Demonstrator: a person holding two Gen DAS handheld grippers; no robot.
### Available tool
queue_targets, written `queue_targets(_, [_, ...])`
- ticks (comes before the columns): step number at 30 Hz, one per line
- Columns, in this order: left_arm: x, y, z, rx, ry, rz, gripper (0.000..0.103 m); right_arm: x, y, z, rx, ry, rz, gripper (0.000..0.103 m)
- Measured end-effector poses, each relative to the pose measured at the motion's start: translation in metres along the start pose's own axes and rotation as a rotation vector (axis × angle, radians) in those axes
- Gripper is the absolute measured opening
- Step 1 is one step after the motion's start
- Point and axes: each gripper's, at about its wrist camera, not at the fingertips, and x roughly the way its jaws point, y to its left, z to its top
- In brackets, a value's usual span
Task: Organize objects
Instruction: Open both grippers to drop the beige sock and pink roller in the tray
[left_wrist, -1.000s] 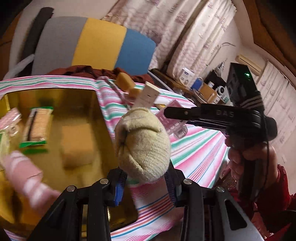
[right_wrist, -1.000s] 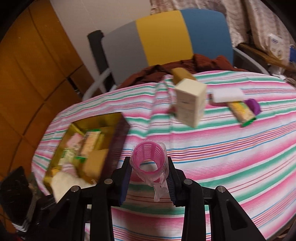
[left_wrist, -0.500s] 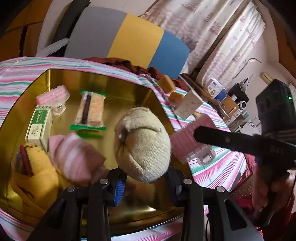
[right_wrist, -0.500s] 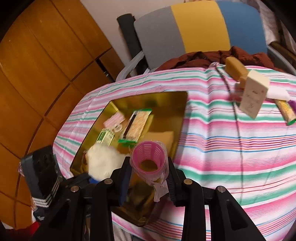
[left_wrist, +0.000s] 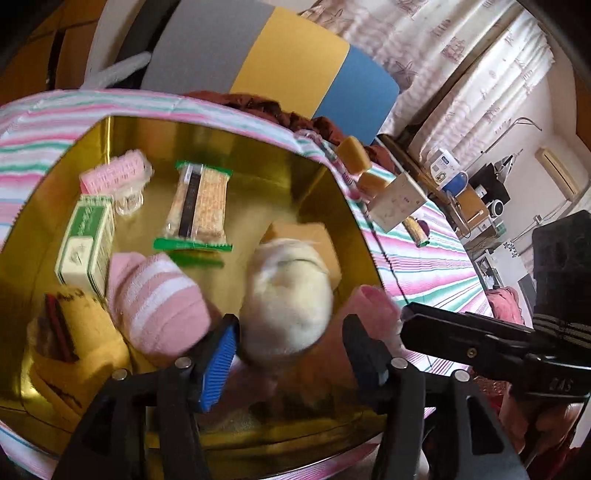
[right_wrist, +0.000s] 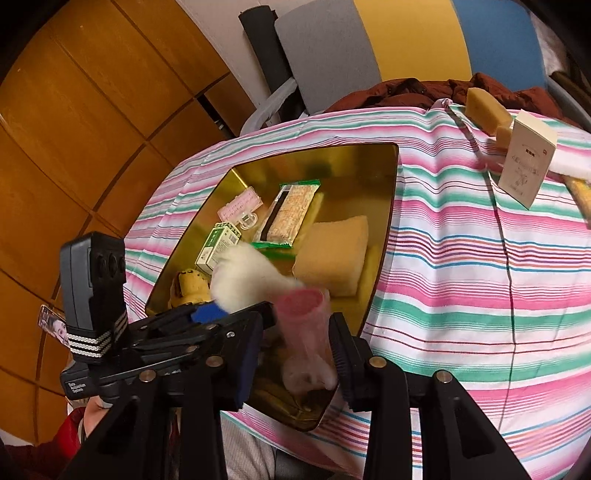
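A gold tin tray (left_wrist: 325, 177) (right_wrist: 388, 206) sits on the striped tablecloth. My left gripper (left_wrist: 290, 354) is open over it, and the cream sock ball (left_wrist: 288, 299) (right_wrist: 247, 280), blurred, drops free between its fingers. My right gripper (right_wrist: 295, 354) is open too, and the pink hair roller (right_wrist: 306, 332) (left_wrist: 373, 310) tilts loose between its fingers above the tray's near corner. Inside the tray lie a pink striped sock (left_wrist: 159, 306), a yellow sponge (right_wrist: 332, 254), a wafer pack (left_wrist: 197, 206), a green box (left_wrist: 86, 243), a pink roller pack (left_wrist: 114, 177) and a yellow item (left_wrist: 70, 332).
On the cloth to the right of the tray stand a cream box (right_wrist: 526, 162) and yellow sponges (right_wrist: 485, 110), with a snack bar (left_wrist: 413, 229) beyond. A grey, yellow and blue chair (left_wrist: 277, 70) stands behind the table.
Both grippers moved over the tray and opened. The cream sock ball and the pink roller, held firmly before, have slipped loose and are falling toward the tray.
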Motion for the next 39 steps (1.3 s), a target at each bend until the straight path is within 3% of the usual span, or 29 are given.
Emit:
queue_targets(5, [-0.019, -0.001, 0.007, 0.010, -0.073, 0.049, 0.065, -0.005, -0.008, 0.000, 0.029, -0.024, -0.002, 0.044])
queue_targets(12, [-0.032, 0.013, 0.013, -0.061, -0.131, 0.097, 0.065, -0.010, -0.017, -0.001, 0.058, -0.035, 0.002, 0.044])
queue_targets(25, [-0.029, 0.000, 0.013, -0.087, -0.137, 0.035, 0.065, -0.026, -0.046, 0.001, 0.123, -0.082, -0.031, 0.057])
queue_targets(39, [-0.017, -0.047, 0.017, -0.007, -0.124, 0.000, 0.065, -0.055, -0.119, 0.002, 0.230, -0.094, -0.155, 0.057])
